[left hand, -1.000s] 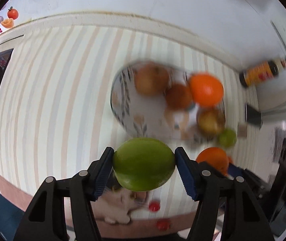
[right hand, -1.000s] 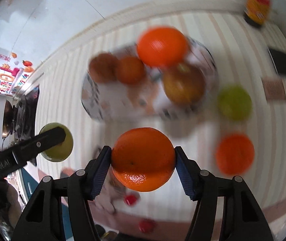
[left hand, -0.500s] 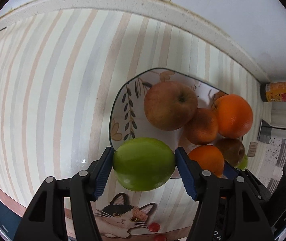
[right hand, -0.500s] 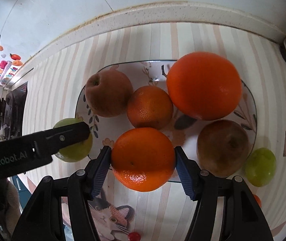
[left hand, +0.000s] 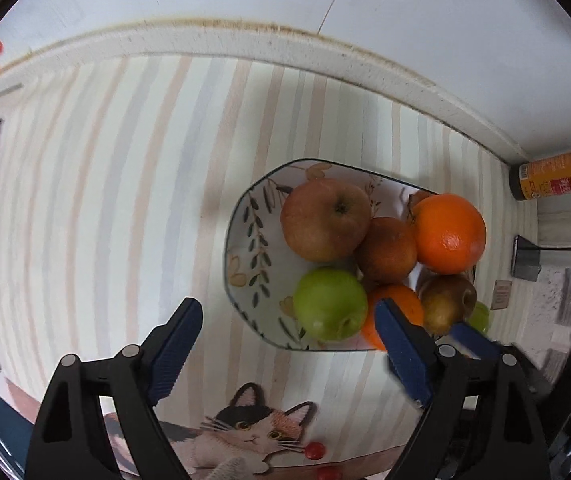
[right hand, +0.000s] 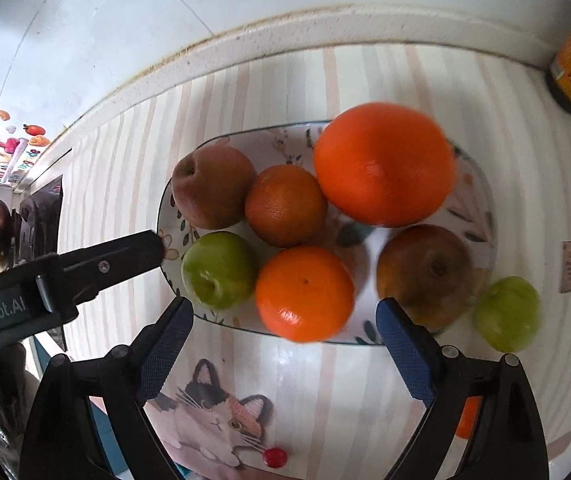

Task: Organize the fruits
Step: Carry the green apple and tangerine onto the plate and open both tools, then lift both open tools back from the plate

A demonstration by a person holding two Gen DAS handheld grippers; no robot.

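Six fruits on plate (right hand: 481,240): big orange (right hand: 383,164) at far side, apples, smaller oranges, green apple (right hand: 219,268) at near-left rim. Left gripper (left hand: 289,344) and right gripper (right hand: 285,344) jaws just opened wide, nothing between pads. Left over: small green fruit (right hand: 507,314) just right of plate, orange (right hand: 467,416) nearer.

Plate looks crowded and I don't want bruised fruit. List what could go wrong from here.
1. The small orange sits at the plate's near rim; it may roll off.
2. The left gripper, just opened, flanks the green apple; lifting carelessly could nudge it.
3. Another green fruit remains off the plate, where little room remains.
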